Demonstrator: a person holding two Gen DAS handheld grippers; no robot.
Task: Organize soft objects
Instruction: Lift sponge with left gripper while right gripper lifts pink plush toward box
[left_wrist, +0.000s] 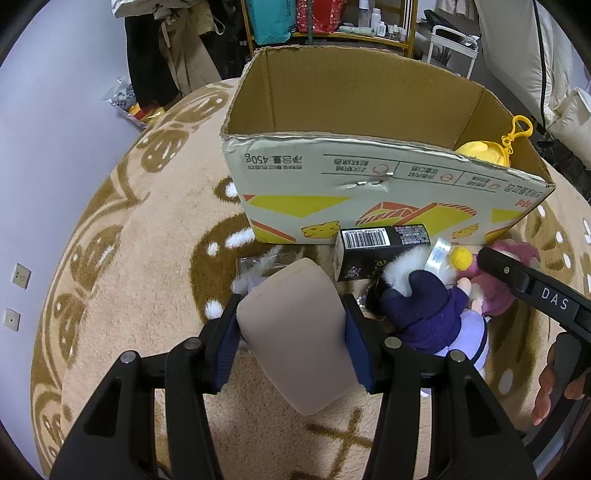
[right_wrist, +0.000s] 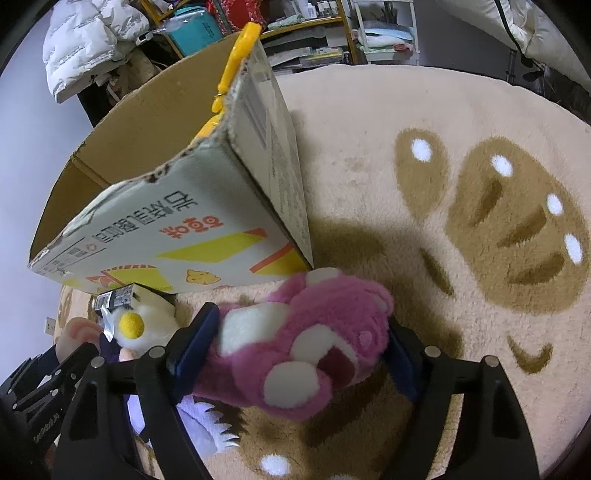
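The left gripper (left_wrist: 291, 343) clamps a beige foam-like soft block (left_wrist: 295, 339) between its blue pads, the jaws partly closed and pressing its sides above a tan patterned rug (left_wrist: 155, 266). Beside it, the right gripper (right_wrist: 299, 354) straddles a pink-and-white plush toy (right_wrist: 303, 343) lying on the rug; its jaws stand wide, the left pad against the plush's flank, though whether the far pad presses cannot be told. Just left of the pink plush rests a doll in a dark purple hooded outfit (left_wrist: 428, 310) with white fur trim and a yellow pompom (left_wrist: 460, 255), and behind it a black carton with a barcode (left_wrist: 380, 251) leans against an open cardboard box (left_wrist: 369, 184). Inside the box, in its right corner, sits a yellow plush with a yellow clip (left_wrist: 491, 144). Beyond the box stand a gold-framed shelf (left_wrist: 332, 33) and hanging coats (left_wrist: 173, 59).
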